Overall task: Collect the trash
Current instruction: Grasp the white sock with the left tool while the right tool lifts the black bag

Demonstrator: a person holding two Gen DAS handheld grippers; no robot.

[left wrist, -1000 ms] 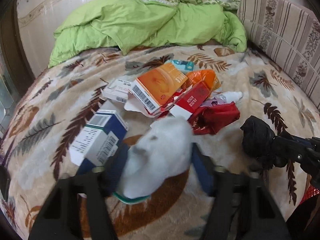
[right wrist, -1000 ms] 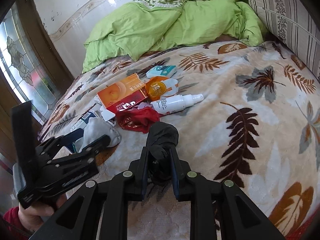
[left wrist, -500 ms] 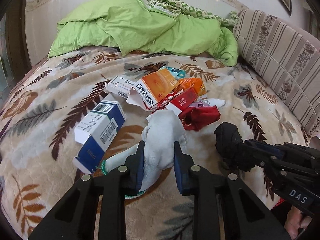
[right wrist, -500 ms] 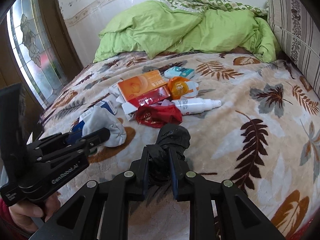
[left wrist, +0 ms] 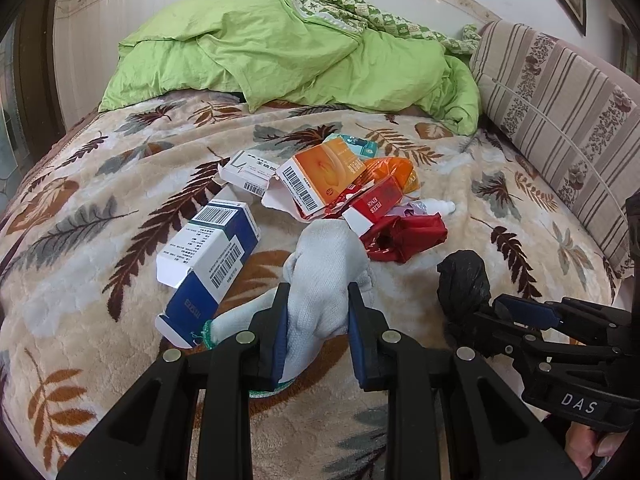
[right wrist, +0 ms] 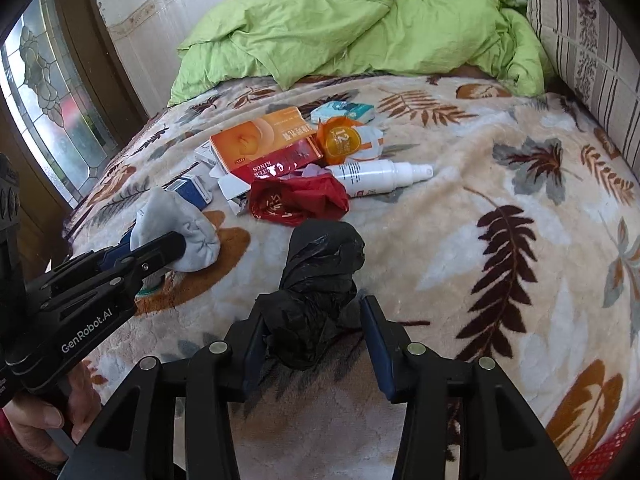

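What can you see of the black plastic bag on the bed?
The black plastic bag is a thin, glossy, crumpled film bunched into an upright wad, its wider top leaning toward the trash pile. It rests on the leaf-print blanket, just short of the red wrapper. The right gripper has its jaws opening around the lower part: the bag leans on the left pad, with a gap at the right one.

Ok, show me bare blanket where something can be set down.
Free: the wide stretch right of the spray bottle and black bag, toward the striped cushion. Crowded: the boxes and red wrapper mid-bed.
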